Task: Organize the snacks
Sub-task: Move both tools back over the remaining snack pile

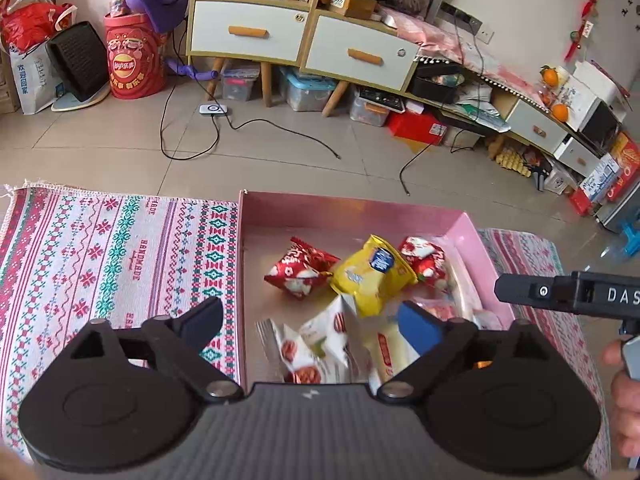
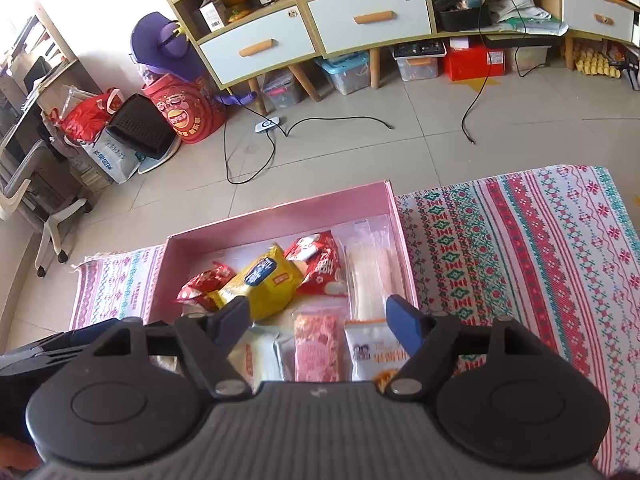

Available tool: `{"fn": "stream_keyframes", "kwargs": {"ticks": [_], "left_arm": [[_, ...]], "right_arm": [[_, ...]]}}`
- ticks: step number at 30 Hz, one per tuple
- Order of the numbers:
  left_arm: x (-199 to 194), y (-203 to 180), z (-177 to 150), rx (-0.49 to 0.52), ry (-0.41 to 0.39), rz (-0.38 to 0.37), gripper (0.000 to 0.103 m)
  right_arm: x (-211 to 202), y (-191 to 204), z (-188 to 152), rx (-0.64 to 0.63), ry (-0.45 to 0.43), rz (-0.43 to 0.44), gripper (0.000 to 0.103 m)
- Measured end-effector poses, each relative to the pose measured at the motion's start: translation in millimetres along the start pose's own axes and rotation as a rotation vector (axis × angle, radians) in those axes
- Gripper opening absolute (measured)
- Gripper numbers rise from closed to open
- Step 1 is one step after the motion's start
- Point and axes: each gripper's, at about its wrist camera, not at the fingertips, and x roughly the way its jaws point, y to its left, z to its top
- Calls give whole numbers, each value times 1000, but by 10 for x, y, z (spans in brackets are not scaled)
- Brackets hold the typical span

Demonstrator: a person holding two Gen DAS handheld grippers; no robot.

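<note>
Both grippers are held over the pink box (image 2: pixel 280 216) on the patterned cloth (image 2: pixel 540 248). Left gripper (image 1: pixel 310 328): jaws spread wide, nothing gripped. Right gripper (image 2: pixel 320 322): jaws wide, nothing gripped. Snacks are piled loosely inside the box: yellow packet (image 2: pixel 260 284) overlapping red packets (image 1: pixel 298 270), pink bar (image 2: pixel 318 352) and white packets (image 1: pixel 320 340) at the near end. Risk, as judged: overlapping wrappers could be pinched two at a time, or slick film could slip out. Grippers are close together, so a collision is possible.

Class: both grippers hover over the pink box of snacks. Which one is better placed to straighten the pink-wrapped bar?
Right. The right gripper, open, has the pink-wrapped bar directly between its fingers; the left gripper frames white packets instead.
</note>
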Motion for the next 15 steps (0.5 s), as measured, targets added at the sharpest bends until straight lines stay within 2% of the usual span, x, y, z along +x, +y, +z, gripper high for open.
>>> {"fn": "stream_keyframes", "kwargs": {"ticks": [6, 15], "left_arm": [[-169, -45, -187, 55, 9, 0, 103], [-422, -102, -575, 116, 17, -7, 103]], "right_arm": [[-202, 33, -156, -35, -10, 10, 85], [-497, 25, -505, -82, -12, 36, 92]]}}
